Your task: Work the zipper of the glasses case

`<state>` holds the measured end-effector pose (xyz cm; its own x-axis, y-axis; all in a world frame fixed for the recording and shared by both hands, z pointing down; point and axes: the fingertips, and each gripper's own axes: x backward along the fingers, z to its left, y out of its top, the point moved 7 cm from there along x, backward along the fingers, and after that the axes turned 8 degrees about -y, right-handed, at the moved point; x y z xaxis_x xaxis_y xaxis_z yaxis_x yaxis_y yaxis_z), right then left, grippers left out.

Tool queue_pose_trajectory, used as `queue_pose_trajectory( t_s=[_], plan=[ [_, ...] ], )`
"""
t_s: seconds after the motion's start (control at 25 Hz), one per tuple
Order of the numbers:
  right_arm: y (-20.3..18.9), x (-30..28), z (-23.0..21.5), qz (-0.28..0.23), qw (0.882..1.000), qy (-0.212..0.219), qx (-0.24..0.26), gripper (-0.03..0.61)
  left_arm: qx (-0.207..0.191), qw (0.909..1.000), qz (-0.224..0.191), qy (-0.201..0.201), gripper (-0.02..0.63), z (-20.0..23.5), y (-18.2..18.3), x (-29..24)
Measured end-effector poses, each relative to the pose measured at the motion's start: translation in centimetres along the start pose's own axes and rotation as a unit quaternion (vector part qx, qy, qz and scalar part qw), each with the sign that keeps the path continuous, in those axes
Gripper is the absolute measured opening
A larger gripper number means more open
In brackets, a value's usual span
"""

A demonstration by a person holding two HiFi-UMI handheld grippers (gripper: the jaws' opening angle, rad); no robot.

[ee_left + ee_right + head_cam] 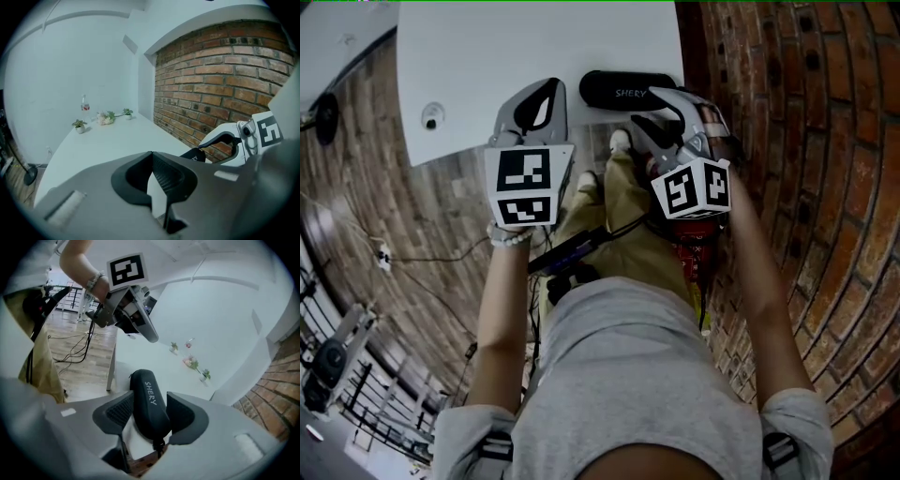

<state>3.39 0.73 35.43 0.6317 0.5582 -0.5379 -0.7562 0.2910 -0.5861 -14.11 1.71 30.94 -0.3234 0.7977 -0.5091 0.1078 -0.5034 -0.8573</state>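
**Q.** What do the gripper views add to the head view?

**A.** From above, the glasses case (623, 91) is a dark oblong on the near edge of the white table (534, 37), at 12 o'clock in the frame. The right gripper view shows its smooth, rounded shell lying lengthwise between the ribbed pads. A short cord tab (159, 445) hangs at its near end. The left gripper view alone shows the objects at the table's far end.

**Q.** What are the counts?

**A.** There are two grippers, each with one marker cube. At the far end stand two potted plants (78, 125), one flower bunch (107, 118) and one bottle (85, 104). There is one case.

**Q.** What are the jaw states?

**A.** The right gripper (661, 112) is clamped on the case, with one pad against each flank. The left gripper (546, 94), at 9 o'clock of the right one, has its jaw tips meeting with nothing between them.

**Q.** What are the surroundings?

**A.** A rough brick wall (806, 141) stands at 3 o'clock, and plank flooring lies at 9 o'clock.
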Motion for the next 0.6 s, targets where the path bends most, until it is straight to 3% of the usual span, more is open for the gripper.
queue_pose_trajectory(
  t_s=[0.16,0.2,0.36,0.6],
  plan=[
    [0.9,2.5,-1.4,-0.016,0.994,-0.056,-0.091,0.024,-0.018,0.9987,-0.042,-0.022,0.017,-0.8,1.6,1.9],
    [0.9,2.9,-1.7,-0.02,0.99,-0.062,-0.126,0.005,-0.025,0.9979,-0.053,-0.027,0.017,-1.1,1.9,2.1],
    [1.1,4.8,-2.3,-0.07,0.963,-0.083,-0.248,0.003,-0.054,0.9937,-0.091,-0.037,0.017,-2.0,2.8,3.2],
    [1.1,7.6,-3.4,-0.106,0.923,-0.12,-0.349,0.003,-0.076,0.9863,-0.14,-0.044,0.017,-2.6,4.0,5.7]
  ],
)
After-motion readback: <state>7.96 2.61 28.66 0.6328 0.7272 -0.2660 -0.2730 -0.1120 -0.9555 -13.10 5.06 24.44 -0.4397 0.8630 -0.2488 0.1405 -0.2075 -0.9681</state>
